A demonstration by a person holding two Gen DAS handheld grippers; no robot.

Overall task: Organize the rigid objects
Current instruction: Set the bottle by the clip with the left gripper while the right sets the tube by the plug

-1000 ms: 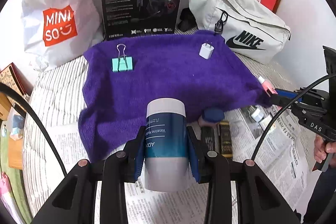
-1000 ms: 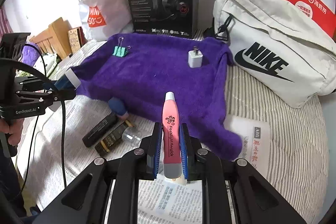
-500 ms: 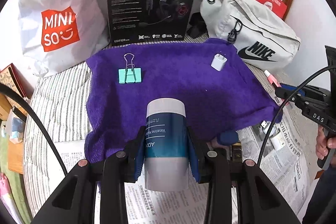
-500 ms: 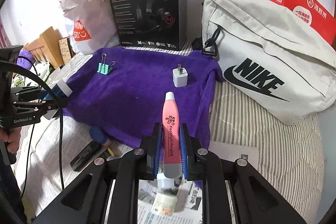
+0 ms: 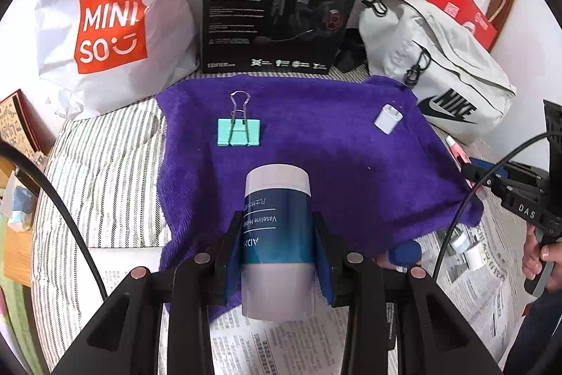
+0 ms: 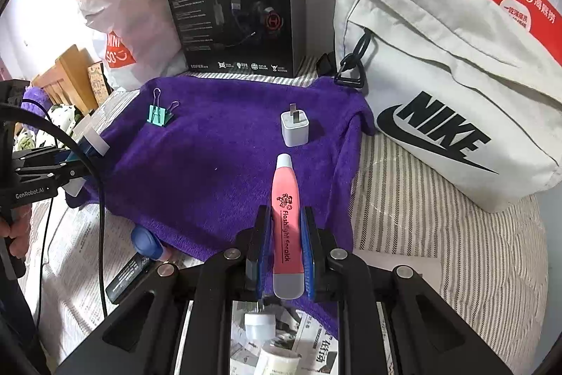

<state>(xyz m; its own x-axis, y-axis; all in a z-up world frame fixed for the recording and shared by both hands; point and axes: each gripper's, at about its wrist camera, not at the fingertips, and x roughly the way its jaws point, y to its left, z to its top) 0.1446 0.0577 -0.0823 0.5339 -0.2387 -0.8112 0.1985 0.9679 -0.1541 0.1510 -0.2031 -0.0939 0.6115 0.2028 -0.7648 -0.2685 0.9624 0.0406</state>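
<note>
A fuzzy purple towel (image 5: 316, 143) covers a striped bed (image 6: 439, 234) against a white wall. The left gripper (image 5: 277, 234) clamps a navy-and-white cylindrical bottle (image 5: 277, 234); the right gripper (image 6: 286, 245) clamps a slim pink flashlight (image 6: 286, 217), both over the towel's near edge.

left gripper (image 5: 277, 234) fingers clamped; right gripper (image 6: 287, 243) fingers clamped, both angled downward

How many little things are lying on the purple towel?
2: a teal binder clip near the far left of the purple towel, and a white charger plug near its far right. None seem hidden.
</note>
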